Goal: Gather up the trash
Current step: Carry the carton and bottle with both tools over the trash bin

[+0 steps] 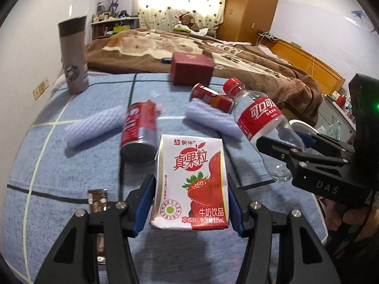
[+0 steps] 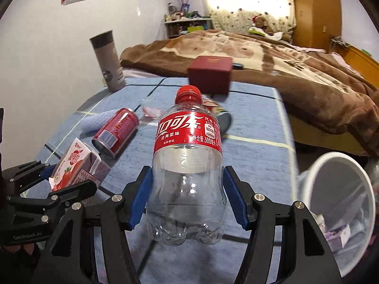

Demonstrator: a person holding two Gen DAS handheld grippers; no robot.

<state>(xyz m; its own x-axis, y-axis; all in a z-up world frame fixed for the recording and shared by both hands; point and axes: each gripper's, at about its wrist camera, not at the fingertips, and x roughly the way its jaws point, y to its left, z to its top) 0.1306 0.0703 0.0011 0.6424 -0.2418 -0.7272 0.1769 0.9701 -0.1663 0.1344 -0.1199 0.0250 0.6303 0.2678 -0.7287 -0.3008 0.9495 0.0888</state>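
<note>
The left gripper points forward over the blue cloth, its blue pads clamped on the two sides of a strawberry milk carton, which stands upright between them. From the carton, the right gripper reaches in at about 3 o'clock and pinches the lower body of an empty cola bottle, held tilted with its red cap toward 11 o'clock; in the right wrist view the pads press on both sides of the bottle's clear waist. A red can lies on its side at 10 o'clock of the carton, close to it, with a white foam sleeve beyond it. A second can and another foam sleeve lie at 1 o'clock, partly behind the bottle. A brown wrapper lies at 9 o'clock beside the left fingers. A white bin sits at 3 o'clock of the bottle, off the cloth's edge.
</note>
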